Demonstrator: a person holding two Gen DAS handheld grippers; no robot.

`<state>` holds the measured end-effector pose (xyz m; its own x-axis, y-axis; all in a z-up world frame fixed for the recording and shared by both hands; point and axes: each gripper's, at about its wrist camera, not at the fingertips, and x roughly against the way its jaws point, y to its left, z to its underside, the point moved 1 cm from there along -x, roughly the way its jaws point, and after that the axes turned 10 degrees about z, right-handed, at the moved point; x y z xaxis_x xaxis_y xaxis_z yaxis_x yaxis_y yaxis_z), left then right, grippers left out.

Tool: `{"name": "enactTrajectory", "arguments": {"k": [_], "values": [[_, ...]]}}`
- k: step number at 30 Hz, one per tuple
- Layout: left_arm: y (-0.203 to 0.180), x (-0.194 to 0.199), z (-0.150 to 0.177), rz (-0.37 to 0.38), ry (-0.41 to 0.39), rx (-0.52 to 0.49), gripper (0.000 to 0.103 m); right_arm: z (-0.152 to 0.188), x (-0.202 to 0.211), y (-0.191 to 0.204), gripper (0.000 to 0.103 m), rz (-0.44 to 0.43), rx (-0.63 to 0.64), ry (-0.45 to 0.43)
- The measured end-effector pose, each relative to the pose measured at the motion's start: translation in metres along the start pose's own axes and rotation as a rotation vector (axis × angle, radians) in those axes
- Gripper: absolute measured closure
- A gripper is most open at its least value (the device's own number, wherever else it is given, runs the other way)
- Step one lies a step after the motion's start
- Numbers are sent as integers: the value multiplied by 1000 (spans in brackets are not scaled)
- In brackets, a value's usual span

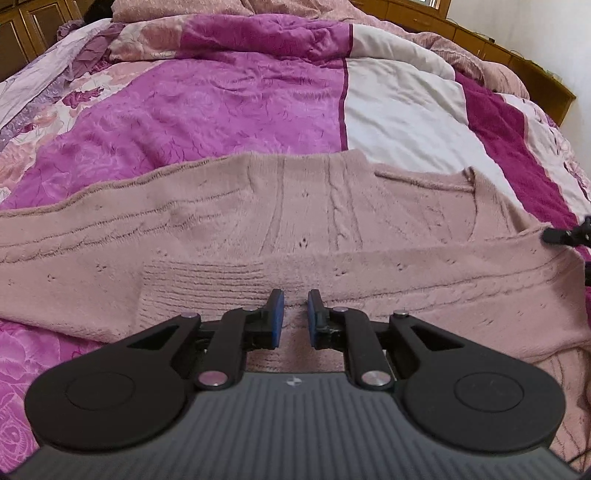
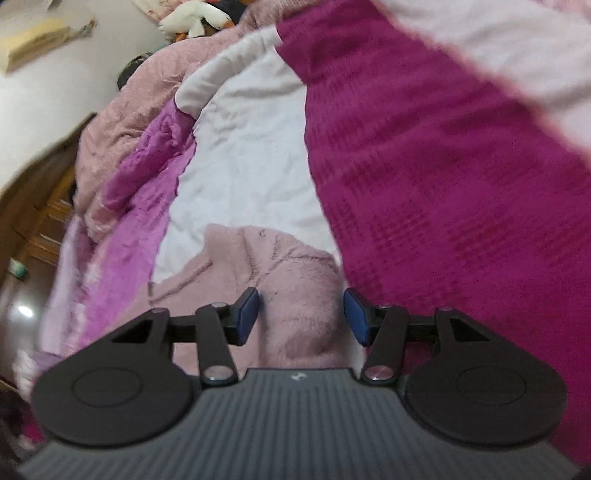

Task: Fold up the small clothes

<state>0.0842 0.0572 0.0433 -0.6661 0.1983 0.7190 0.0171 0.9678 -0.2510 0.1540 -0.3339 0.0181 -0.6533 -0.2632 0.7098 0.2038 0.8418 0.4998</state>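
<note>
A dusty pink cable-knit sweater (image 1: 295, 229) lies spread across the bed, with one sleeve folded over its lower body. My left gripper (image 1: 295, 314) sits low over the sweater's near edge; its blue pads (image 1: 277, 317) stand a narrow gap apart with pink knit between them, and I cannot tell whether they pinch it. My right gripper (image 2: 301, 314) is open, its pads (image 2: 246, 317) wide apart on either side of a bunched end of the sweater (image 2: 295, 295). Its black tip also shows in the left wrist view (image 1: 565, 234) at the sweater's right end.
The bed is covered by a quilt in purple (image 1: 207, 110), white (image 1: 399, 110) and magenta (image 2: 443, 184) panels. Rumpled pink bedding (image 1: 295, 11) lies at the far end. Wooden furniture (image 1: 498, 48) lines the wall behind. A stuffed toy (image 2: 195, 18) lies at the far side.
</note>
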Motion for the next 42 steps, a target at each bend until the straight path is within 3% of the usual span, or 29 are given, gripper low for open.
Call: {"name": "enactTrajectory", "arguments": {"k": [3, 8, 9, 10, 14, 19, 24, 28, 31, 33, 34, 37, 38, 40, 42], "values": [[2, -1, 1, 2, -1, -4, 85, -3, -19, -10, 49, -107, -122, 48], [2, -2, 1, 1, -1, -8, 83, -8, -24, -9, 50, -161, -220, -8], [2, -2, 1, 0, -1, -9, 83, -8, -23, -6, 58, -163, -206, -22], [2, -2, 1, 0, -1, -11, 83, -8, -20, -2, 75, -161, -180, -45], [3, -1, 1, 3, -6, -15, 82, 4, -2, 34, 78, -168, 59, -129], [2, -3, 3, 5, -9, -11, 82, 39, 6, 90, 78, -97, 487, -151], [2, -3, 3, 9, -10, -14, 82, 61, 8, 111, 81, 7, 695, -225], [4, -2, 3, 13, -8, -14, 82, 50, 17, 110, 82, 115, 731, -340], [4, -3, 4, 11, -10, -14, 82, 38, 8, 102, 82, 354, 757, -437], [3, -4, 4, 5, -10, -23, 82, 32, -6, 92, 81, 491, 791, -456], [2, -4, 5, 3, -11, -27, 82, 28, -13, 85, 81, 509, 786, -431], [2, -3, 6, 3, -10, -39, 82, 19, -17, 68, 74, 457, 693, -340], [3, -4, 6, 5, -10, -39, 82, 17, -13, 65, 72, 440, 659, -339], [4, -4, 6, 8, -10, -34, 82, 15, -1, 59, 56, 399, 594, -361], [5, -4, 6, 9, -11, -32, 82, 10, 13, 50, 52, 336, 523, -383]]}}
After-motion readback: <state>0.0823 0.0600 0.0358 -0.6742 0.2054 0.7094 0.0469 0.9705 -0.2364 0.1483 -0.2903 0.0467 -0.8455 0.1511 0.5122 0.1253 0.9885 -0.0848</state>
